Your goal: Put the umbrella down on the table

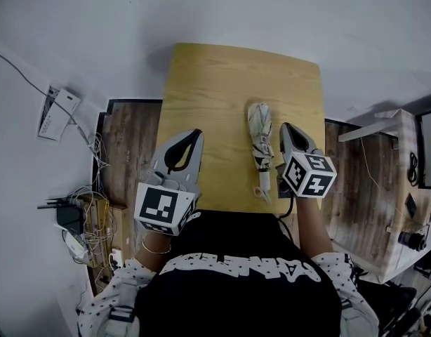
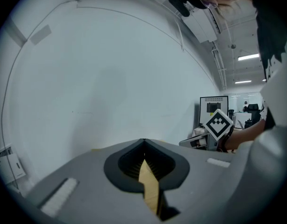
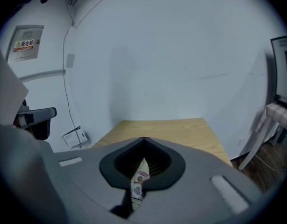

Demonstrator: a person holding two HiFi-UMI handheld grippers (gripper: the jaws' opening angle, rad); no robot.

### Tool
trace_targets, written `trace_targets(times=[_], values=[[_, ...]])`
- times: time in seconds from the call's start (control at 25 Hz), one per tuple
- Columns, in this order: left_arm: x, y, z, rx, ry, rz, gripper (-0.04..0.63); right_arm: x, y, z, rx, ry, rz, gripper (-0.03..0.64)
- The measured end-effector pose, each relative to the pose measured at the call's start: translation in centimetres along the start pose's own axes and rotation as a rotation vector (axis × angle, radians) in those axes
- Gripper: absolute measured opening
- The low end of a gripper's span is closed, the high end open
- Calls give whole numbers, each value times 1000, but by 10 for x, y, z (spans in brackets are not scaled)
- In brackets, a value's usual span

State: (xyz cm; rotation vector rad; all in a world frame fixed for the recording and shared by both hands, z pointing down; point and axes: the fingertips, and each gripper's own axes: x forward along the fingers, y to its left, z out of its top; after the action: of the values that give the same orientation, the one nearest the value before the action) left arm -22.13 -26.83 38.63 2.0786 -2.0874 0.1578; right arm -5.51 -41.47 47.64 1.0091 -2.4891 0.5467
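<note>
Both tools are closed and empty. Left tool (image 1: 196, 133) hangs over the counter's (image 1: 215, 83) near left edge. Right tool (image 1: 286, 126) is just beside the folded umbrella (image 1: 260, 146), which lies flat toward the counter's right edge.

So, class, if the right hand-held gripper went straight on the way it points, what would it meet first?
Probably the table: the right hand-held gripper tilts down over it, umbrella to its left. Depth unclear.
</note>
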Motion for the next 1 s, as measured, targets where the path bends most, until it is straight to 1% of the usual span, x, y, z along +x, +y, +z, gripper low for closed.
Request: trace_targets(times=[0.16,0.44,0.64,1.0], values=[[1,-4,2,2,-5,-12,0,-12,5,13,-35,-50,-1,14],[6,-8,4,6,-12,-30,0,-26,7,29,-37,-95,8,14],[7,-10,4,5,-11,-33,1,-29,9,32,-60,-97,11,14],[5,-7,1,0,-5,-35,1,-27,12,31,-57,-88,3,14]])
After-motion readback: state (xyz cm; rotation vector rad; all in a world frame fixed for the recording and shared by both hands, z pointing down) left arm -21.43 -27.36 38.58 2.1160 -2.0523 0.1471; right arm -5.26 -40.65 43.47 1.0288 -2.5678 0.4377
